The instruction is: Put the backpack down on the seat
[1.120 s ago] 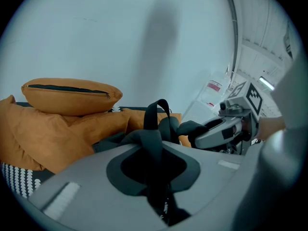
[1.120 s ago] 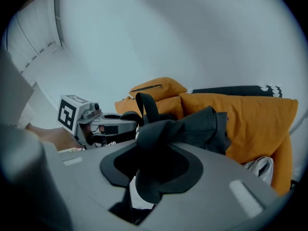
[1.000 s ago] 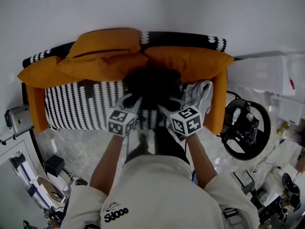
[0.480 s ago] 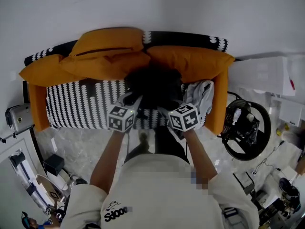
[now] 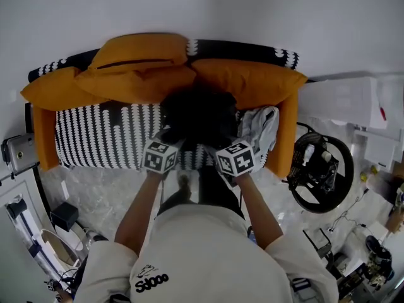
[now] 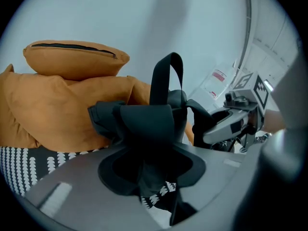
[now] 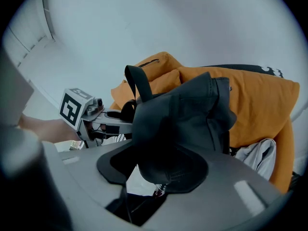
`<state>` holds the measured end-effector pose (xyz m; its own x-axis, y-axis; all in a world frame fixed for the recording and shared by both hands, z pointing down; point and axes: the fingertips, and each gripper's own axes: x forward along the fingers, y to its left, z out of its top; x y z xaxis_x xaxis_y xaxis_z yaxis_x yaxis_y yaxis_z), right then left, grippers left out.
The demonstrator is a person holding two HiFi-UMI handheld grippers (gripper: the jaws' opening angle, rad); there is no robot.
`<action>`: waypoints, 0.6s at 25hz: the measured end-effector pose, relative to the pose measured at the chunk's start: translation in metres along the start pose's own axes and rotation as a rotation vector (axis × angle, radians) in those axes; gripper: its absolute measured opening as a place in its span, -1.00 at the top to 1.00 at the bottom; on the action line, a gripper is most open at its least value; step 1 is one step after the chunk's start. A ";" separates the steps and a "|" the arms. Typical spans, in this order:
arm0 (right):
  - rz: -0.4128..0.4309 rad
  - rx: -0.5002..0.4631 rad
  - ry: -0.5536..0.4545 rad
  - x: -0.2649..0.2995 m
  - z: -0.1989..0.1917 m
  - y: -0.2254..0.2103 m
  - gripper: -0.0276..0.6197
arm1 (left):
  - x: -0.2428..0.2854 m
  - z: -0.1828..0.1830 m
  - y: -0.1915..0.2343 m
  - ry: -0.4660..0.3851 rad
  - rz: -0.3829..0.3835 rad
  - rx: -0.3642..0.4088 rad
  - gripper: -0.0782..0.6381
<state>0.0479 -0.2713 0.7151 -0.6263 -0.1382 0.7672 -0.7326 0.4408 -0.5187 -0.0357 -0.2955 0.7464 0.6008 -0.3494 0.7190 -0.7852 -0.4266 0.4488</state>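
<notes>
A black backpack [image 5: 199, 115] stands on the black-and-white patterned sofa seat [image 5: 101, 134] and leans back against the orange cushions [image 5: 252, 81]. My left gripper [image 5: 169, 136] is at its front left and my right gripper [image 5: 222, 141] at its front right. In the left gripper view, dark backpack fabric [image 6: 144, 124] hangs loosely between the opening jaws of the left gripper [image 6: 151, 177], with the sofa pattern showing beside it. In the right gripper view, the backpack's body [image 7: 183, 114] bulges into the right gripper [image 7: 154, 177], whose jaws are opening too. The carry loop [image 6: 166, 76] stands upright.
A second orange cushion [image 5: 142, 68] is piled at the sofa's back left. A pale grey cloth [image 5: 260, 124] lies on the seat to the right of the backpack. A black steering wheel [image 5: 319, 169] and other gear lie on the floor to the right, and more equipment to the left.
The view has shifted slightly. Both grippers have drawn a little closer together in front of the backpack, which stays on the seat.
</notes>
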 end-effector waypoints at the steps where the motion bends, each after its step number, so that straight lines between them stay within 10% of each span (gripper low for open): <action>1: 0.001 -0.003 0.005 0.002 -0.002 -0.001 0.40 | 0.002 -0.001 0.000 0.005 0.001 0.001 0.37; 15: 0.049 -0.088 0.117 0.052 -0.002 -0.010 0.30 | 0.020 -0.001 0.022 0.044 0.029 -0.029 0.35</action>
<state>0.0232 -0.2806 0.7609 -0.6212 -0.0126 0.7835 -0.6728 0.5212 -0.5251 -0.0407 -0.3108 0.7709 0.5710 -0.3242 0.7542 -0.8067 -0.3921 0.4422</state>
